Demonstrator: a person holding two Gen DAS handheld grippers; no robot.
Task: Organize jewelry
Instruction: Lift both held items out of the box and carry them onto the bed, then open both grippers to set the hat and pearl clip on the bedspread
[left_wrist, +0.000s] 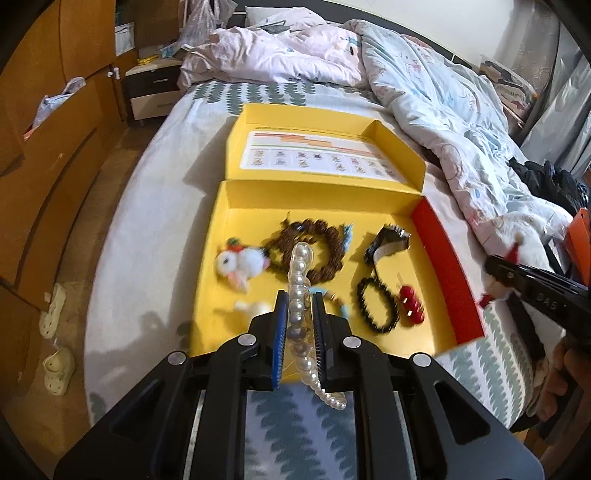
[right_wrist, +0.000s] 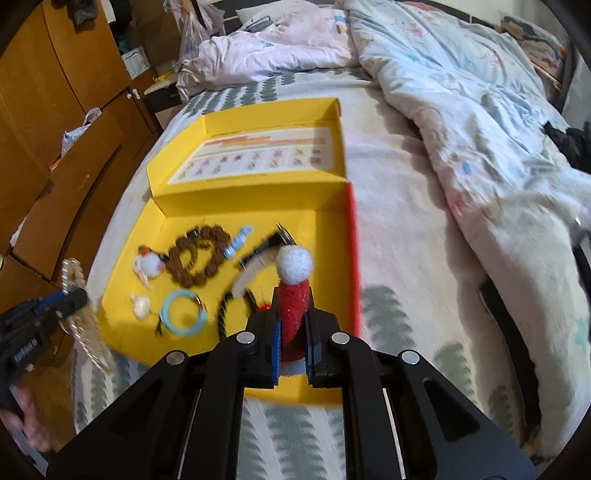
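An open yellow box (left_wrist: 218, 236) (right_wrist: 122, 280) lies on the bed. It holds a brown bead bracelet (left_wrist: 325, 258) (right_wrist: 199, 262), a white fluffy charm (left_wrist: 240, 264) (right_wrist: 149, 264), a black bead bracelet (left_wrist: 376, 306), a red clip (left_wrist: 410, 304), a light blue ring (right_wrist: 183, 312) and a black-and-white band (left_wrist: 388, 243). My left gripper (left_wrist: 300, 306) is shut on a pearl strand in clear wrap (left_wrist: 301, 295), above the box's near edge. My right gripper (right_wrist: 292, 302) is shut on a red santa-hat clip with a white pompom (right_wrist: 294, 280), over the box's right part.
A rumpled duvet (left_wrist: 424, 92) (right_wrist: 480, 110) covers the bed's far and right side. Wooden wardrobes (left_wrist: 44, 129) and a nightstand (left_wrist: 151, 88) stand to the left. Slippers (left_wrist: 55, 332) lie on the floor. The box lid (left_wrist: 321, 147) lies open behind the box.
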